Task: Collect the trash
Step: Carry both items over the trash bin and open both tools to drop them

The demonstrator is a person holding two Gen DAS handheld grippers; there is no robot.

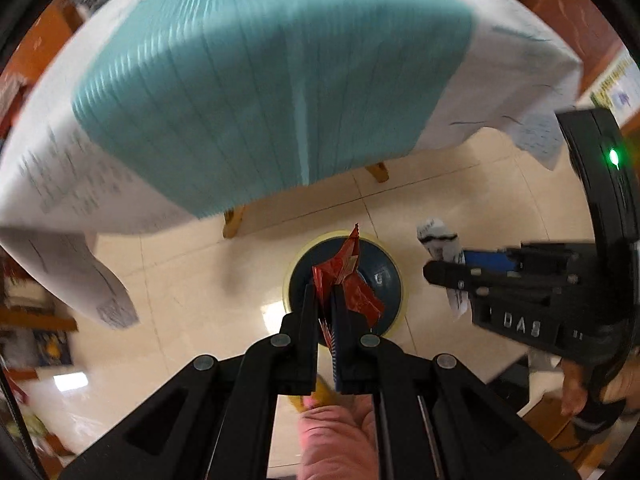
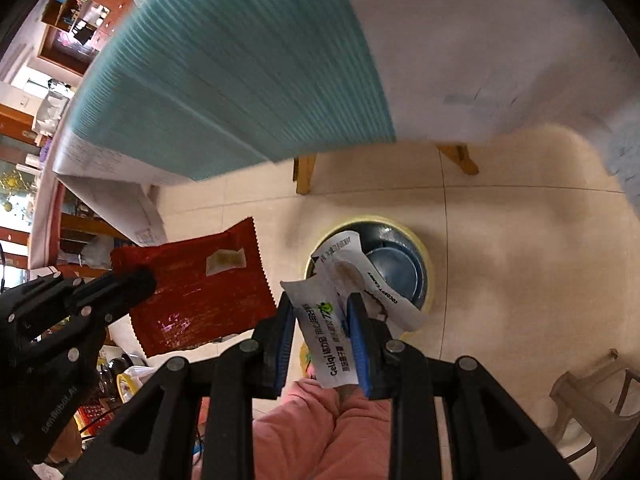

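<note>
A round trash bin (image 1: 390,280) with a dark inside and a pale yellow rim stands on the tiled floor below both grippers. My left gripper (image 1: 326,292) is shut on a crumpled red wrapper (image 1: 352,280) that hangs over the bin. In the right wrist view that red wrapper (image 2: 200,292) spreads flat at the left, with the left gripper (image 2: 132,280) clamped on its edge. My right gripper (image 2: 322,304) is shut on a white printed wrapper (image 2: 332,336) above the bin (image 2: 400,268). From the left wrist view the right gripper (image 1: 432,272) and its white wrapper (image 1: 438,240) appear at the right.
A table covered by a white cloth (image 1: 520,60) and a ribbed teal mat (image 1: 260,92) fills the upper views, its wooden legs (image 2: 304,172) standing behind the bin. Pink trouser legs (image 2: 320,432) of the person show below. A plastic stool (image 2: 592,400) sits at the lower right.
</note>
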